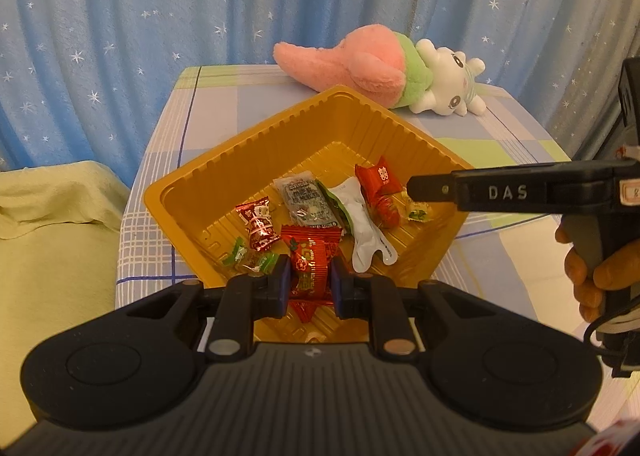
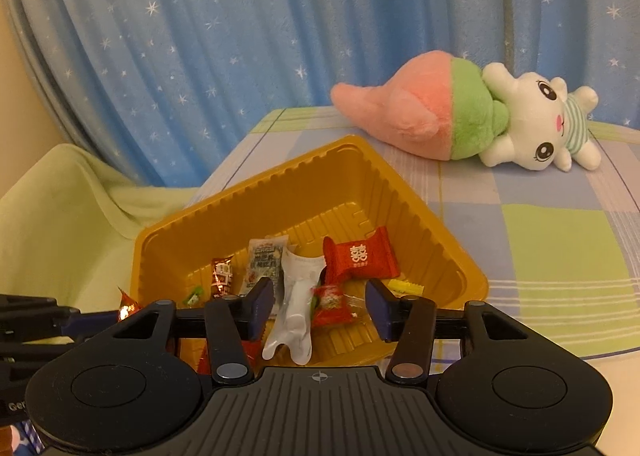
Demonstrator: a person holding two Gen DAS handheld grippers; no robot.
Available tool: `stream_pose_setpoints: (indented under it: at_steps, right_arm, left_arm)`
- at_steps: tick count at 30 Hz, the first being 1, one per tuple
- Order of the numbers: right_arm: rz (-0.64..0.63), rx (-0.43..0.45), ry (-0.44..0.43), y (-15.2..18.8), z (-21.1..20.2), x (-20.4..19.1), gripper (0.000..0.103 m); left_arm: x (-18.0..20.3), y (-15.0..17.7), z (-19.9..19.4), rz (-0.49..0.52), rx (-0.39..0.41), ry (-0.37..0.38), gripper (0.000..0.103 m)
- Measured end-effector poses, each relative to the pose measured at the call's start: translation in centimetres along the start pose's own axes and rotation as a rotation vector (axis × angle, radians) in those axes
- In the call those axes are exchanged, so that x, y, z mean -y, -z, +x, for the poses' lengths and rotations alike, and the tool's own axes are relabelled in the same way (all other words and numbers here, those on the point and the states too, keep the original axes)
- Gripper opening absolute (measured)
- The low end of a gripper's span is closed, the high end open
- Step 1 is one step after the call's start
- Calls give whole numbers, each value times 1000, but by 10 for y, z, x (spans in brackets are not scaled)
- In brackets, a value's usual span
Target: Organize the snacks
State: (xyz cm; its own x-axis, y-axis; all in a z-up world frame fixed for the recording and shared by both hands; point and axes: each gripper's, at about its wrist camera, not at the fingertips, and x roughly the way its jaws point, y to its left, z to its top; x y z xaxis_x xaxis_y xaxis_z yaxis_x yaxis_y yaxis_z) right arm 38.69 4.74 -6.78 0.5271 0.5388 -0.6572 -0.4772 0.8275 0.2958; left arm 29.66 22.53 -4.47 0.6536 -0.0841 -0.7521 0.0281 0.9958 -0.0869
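A yellow plastic tray (image 1: 256, 136) (image 2: 256, 180) stands corner-on upon the table and holds several wrapped snacks. My left gripper (image 1: 310, 280) is shut on a shiny red snack packet (image 1: 312, 256) over the tray's near corner; the right wrist view shows that packet (image 2: 128, 306) at the far left. My right gripper (image 2: 320, 304) is open above the tray's right side. A small red candy (image 2: 330, 304) and a white pouch (image 2: 298, 296) lie loose between its pads. A red packet with a white character (image 2: 362, 258) (image 1: 378, 176) lies just beyond. From the side, the right gripper (image 1: 416, 188) reaches in over the rim.
A pink, green and white plush toy (image 1: 380, 68) (image 2: 460, 116) lies at the back of the checked tablecloth (image 1: 168, 216). A blue starred curtain (image 2: 200, 56) hangs behind. A pale green cloth (image 1: 52, 236) covers something left of the table. A hand (image 1: 600, 272) grips the right handle.
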Motion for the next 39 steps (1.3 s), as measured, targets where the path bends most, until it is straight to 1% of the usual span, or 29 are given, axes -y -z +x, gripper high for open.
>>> stream_pose_setpoints:
  at_steps: [18,21,23,25,28,30,33,34,36,38,39]
  right_arm:
    - [62,9,22,11,-18,-1,54]
    - [73,17,26,13,-23,-2,56]
    - [82,24,31,14,-27,-2,58]
    - [91,32,34,15,-33,-2,61]
    - [101,40,43,16,-39,-2,66]
    - [108,45,44,18,-44,-3,69]
    - [115,59,41,21,-54,-5,75]
    - [115,63,42,22,-58,-6,77]
    - [115,67,42,27,-66,-7,78]
    - [118,73,36,32,-76,-7,80]
    - [118,74,31,36,-81,-7,80]
  left_arm:
    - [-2,1,10,-1,-26,31,20]
    - [-3,3,11,-5,-29,40,26]
    - [-3,5,9,-5,-29,44,27]
    - [-3,7,6,-6,-28,48,31]
    - [-2,9,0,-6,-22,44,34]
    - [-2,11,-6,-12,-15,43,37]
    - [0,15,-20,-22,-2,34,47]
    - [1,17,-26,-23,5,30,47]
    - [5,21,-37,-19,15,23,49]
    - [10,25,-48,-17,18,13,53]
    - [13,27,-53,-19,19,9,57]
